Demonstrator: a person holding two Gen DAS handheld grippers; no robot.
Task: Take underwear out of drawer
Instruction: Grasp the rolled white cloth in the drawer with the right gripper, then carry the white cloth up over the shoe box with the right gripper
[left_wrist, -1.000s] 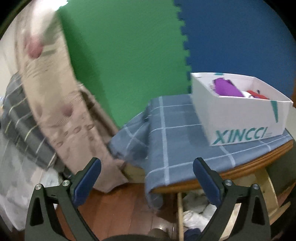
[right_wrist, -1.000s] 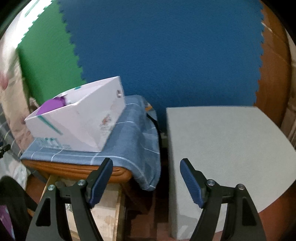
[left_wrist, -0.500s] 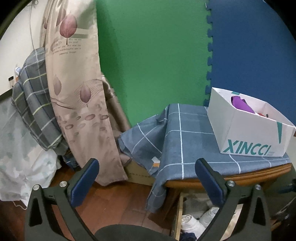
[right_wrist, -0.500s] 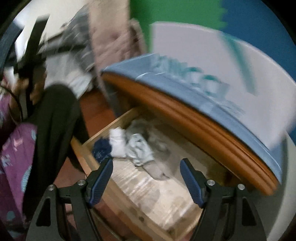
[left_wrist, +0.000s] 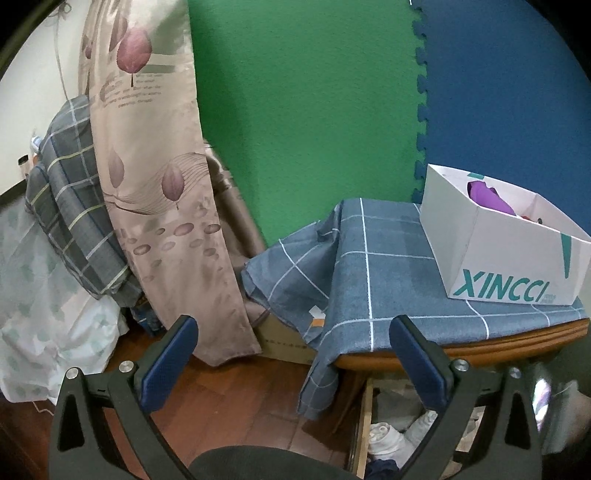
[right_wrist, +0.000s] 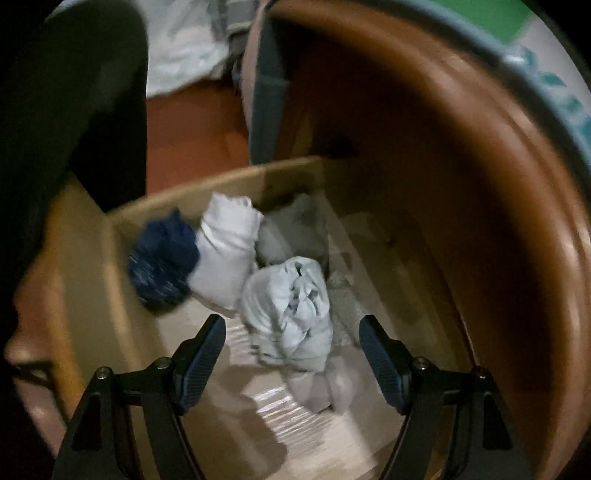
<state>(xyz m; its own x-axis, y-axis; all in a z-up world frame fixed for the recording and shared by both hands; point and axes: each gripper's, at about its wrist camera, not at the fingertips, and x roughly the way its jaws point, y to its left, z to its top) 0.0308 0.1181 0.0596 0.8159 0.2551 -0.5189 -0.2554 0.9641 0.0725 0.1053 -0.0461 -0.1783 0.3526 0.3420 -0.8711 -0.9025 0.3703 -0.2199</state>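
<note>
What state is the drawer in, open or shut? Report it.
Open. The drawer is pulled out from under the table, with the rolled underwear inside exposed below the right gripper.

**A padded wall, a draped table and a wooden floor**

Before us we see a wall covered in foam mats, a green mat (left_wrist: 306, 122) joined by a toothed seam to a blue mat (left_wrist: 506, 85). To the left hangs a beige curtain (left_wrist: 155, 177) printed with leaves, reaching almost to the reddish wooden floor (left_wrist: 243, 391). Behind it we find a grey checked blanket (left_wrist: 70, 206) lying on pale patterned bedding (left_wrist: 40, 314), against a white wall (left_wrist: 33, 107). On the right stands a round-edged wooden table (left_wrist: 480, 350) under a blue checked cloth (left_wrist: 373, 273) that hangs over its edge. The light is even on the wall and dim beneath the table.
</note>
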